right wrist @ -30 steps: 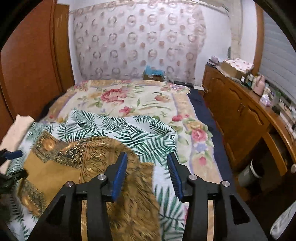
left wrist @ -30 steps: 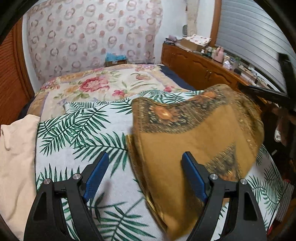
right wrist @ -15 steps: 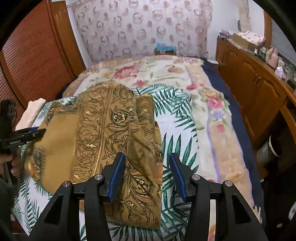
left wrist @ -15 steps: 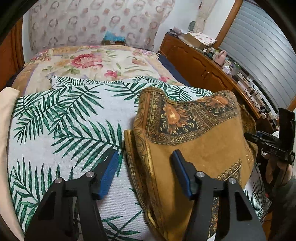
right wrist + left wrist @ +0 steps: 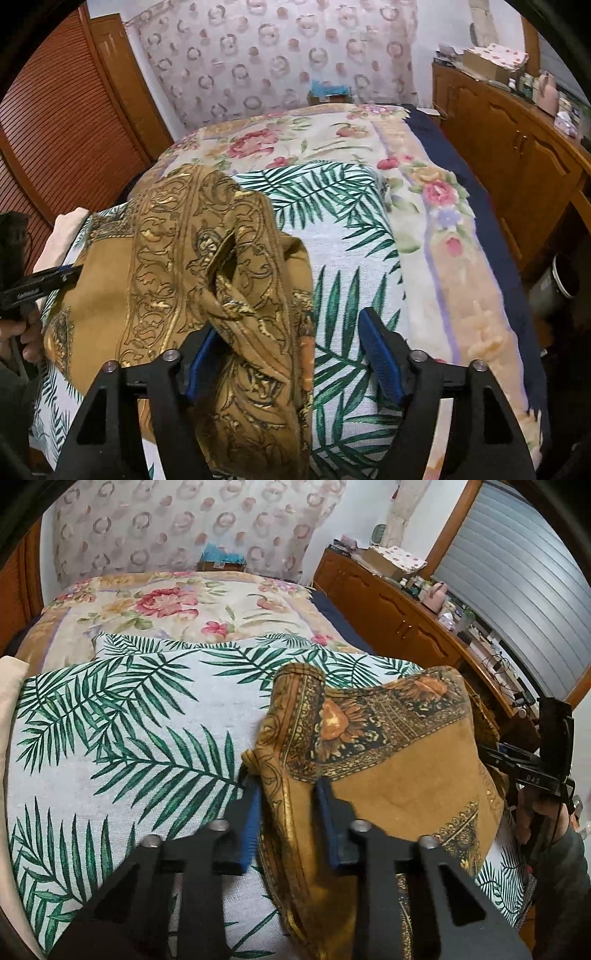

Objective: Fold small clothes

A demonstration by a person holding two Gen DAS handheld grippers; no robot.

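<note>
A mustard-gold patterned cloth [image 5: 399, 775] lies bunched on the palm-leaf sheet [image 5: 129, 731] on the bed. My left gripper [image 5: 286, 797] has closed around the cloth's left folded edge, with fabric between its blue pads. In the right wrist view the same cloth [image 5: 207, 266] is heaped at left of centre. My right gripper [image 5: 291, 347] is open; the cloth's right edge lies between its fingers, draped over the left finger [image 5: 201, 354]. The left gripper shows at the far left [image 5: 40, 282].
A floral blanket [image 5: 177, 602] covers the far bed. A cream cloth [image 5: 9, 694] lies at the left edge. A wooden dresser [image 5: 517, 144] with clutter runs along the right. A slatted wooden door [image 5: 55, 122] stands at left.
My left gripper has closed on the cloth's left edge. My right gripper has opened wider and moved in over the cloth's right edge. The cloth is more bunched.
</note>
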